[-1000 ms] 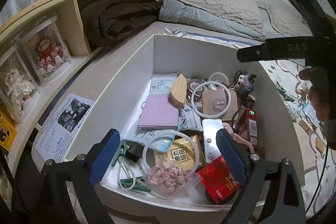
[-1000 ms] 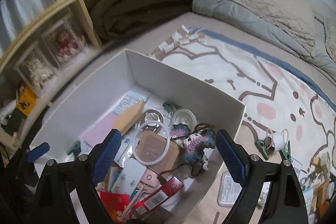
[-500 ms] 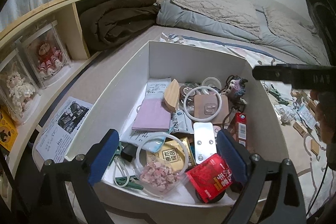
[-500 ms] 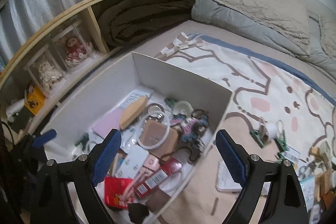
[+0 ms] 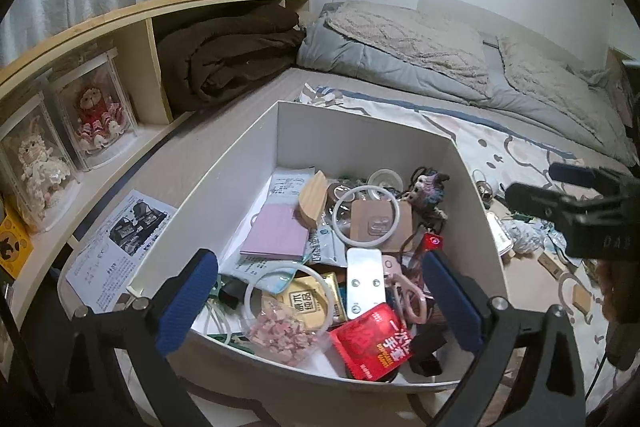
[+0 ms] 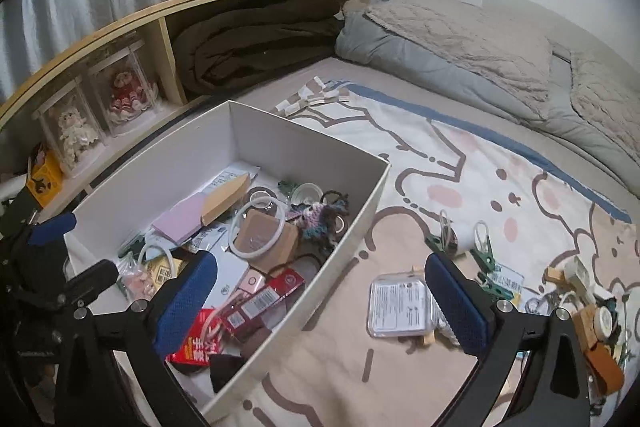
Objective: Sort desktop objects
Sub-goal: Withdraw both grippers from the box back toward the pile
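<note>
A white cardboard box (image 5: 360, 131) on the bed holds several small items: a pink notepad (image 5: 276, 235), a wooden block (image 5: 312, 199), a white ring (image 5: 366, 215) and a red packet (image 5: 376, 343). My left gripper (image 5: 320, 303) hovers over the box's near end, its jaws opening with nothing gripped. My right gripper (image 6: 322, 299) hangs over the box's right wall (image 6: 352, 227) and the printed blanket (image 6: 440, 187), jaws opening and empty. On the blanket lie a clear plastic case (image 6: 400, 303), green clips (image 6: 484, 251) and a white spool (image 6: 460, 231).
A wooden shelf (image 5: 140, 39) on the left holds doll display cases (image 5: 96, 119) and a folded brown blanket (image 5: 236, 55). A printed leaflet (image 5: 120, 247) lies beside the box. Pillows and a grey quilt (image 6: 460, 39) fill the back. More small clutter (image 6: 592, 311) sits at the far right.
The right gripper has swung right, from over the box to its right wall and the blanket. The left gripper has drawn back and up a little. Both jaws stand slightly wider.
</note>
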{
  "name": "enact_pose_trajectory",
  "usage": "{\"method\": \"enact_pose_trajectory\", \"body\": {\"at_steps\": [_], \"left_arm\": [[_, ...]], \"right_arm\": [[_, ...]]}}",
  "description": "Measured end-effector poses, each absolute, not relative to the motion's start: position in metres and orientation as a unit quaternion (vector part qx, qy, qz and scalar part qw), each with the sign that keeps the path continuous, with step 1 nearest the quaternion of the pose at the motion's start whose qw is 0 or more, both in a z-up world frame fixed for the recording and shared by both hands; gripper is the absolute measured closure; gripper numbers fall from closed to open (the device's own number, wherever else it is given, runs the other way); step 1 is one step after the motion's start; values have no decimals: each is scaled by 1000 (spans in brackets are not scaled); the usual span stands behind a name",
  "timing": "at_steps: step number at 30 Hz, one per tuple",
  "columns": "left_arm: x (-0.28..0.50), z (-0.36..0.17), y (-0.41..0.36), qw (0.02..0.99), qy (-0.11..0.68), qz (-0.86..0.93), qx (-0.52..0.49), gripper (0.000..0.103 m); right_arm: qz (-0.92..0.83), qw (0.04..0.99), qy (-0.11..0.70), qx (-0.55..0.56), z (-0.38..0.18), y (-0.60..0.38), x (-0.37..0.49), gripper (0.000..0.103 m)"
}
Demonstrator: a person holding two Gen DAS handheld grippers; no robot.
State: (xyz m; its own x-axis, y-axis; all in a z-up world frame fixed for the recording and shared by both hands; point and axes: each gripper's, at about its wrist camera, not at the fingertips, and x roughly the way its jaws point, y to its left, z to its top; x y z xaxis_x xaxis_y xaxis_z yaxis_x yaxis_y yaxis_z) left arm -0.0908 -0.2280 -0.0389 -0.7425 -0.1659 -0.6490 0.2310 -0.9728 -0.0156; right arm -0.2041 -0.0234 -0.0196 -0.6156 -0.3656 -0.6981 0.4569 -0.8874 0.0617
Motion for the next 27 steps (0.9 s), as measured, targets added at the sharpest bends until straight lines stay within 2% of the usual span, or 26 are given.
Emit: {"method": "enact_pose_trajectory", "body": {"at_steps": [15,27], "left_arm": [[-76,-24,-205,95,58,-946,305,0],[-68,-13,-181,83,55,-953,286,0]], "right_arm": [[-911,190,26,364,-23,22,-181,0],[-926,167,28,337,-13,54,-157,0]]}}
